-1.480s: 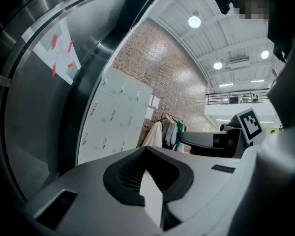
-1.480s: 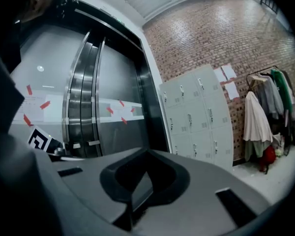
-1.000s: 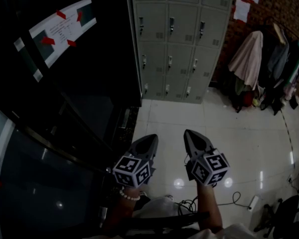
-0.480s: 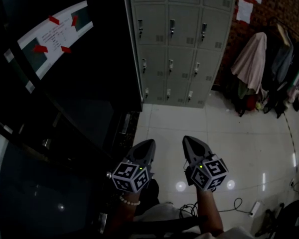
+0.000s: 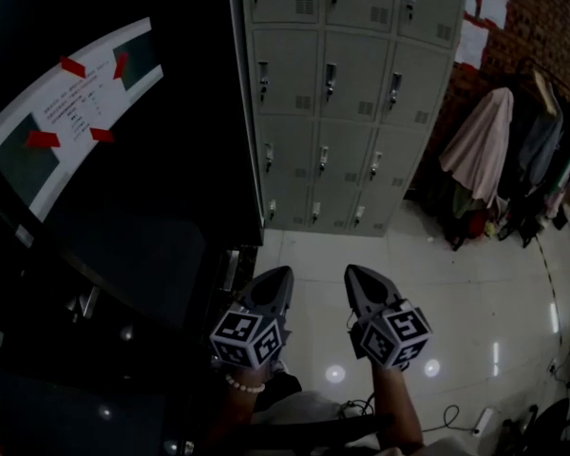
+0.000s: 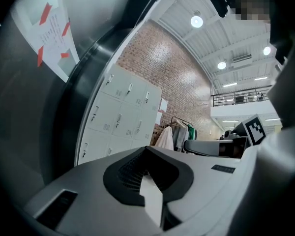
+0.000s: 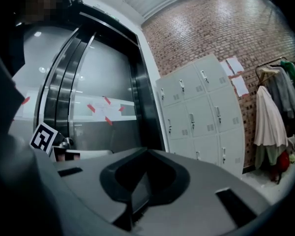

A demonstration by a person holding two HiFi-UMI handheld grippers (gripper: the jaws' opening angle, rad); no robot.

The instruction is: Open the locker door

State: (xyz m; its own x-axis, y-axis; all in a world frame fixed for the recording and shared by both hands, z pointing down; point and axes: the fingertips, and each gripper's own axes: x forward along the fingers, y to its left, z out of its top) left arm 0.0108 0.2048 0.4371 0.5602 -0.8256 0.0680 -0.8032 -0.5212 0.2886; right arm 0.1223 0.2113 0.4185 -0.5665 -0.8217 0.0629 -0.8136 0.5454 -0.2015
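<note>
Glossy white tiled floor (image 5: pixel 475 283) is carrying the grey metal locker bank (image 5: pixel 332 93) along its far edge. Its rectangular doors are standing upright, closed, facing out across the floor. Left gripper (image 5: pixel 280 275) and right gripper (image 5: pixel 354 274) are hovering well short, pointing lockerward, jaws together, empty.

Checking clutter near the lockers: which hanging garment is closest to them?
The pale pink one, leftmost in the row, right beside the lockers; the darker garments hang farther right.

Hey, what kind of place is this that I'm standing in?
Probably a locker or changing area in a workplace: a bank of grey metal lockers stands against a brick wall, coats hang in a row beside it, and the floor is glossy tile.
</note>
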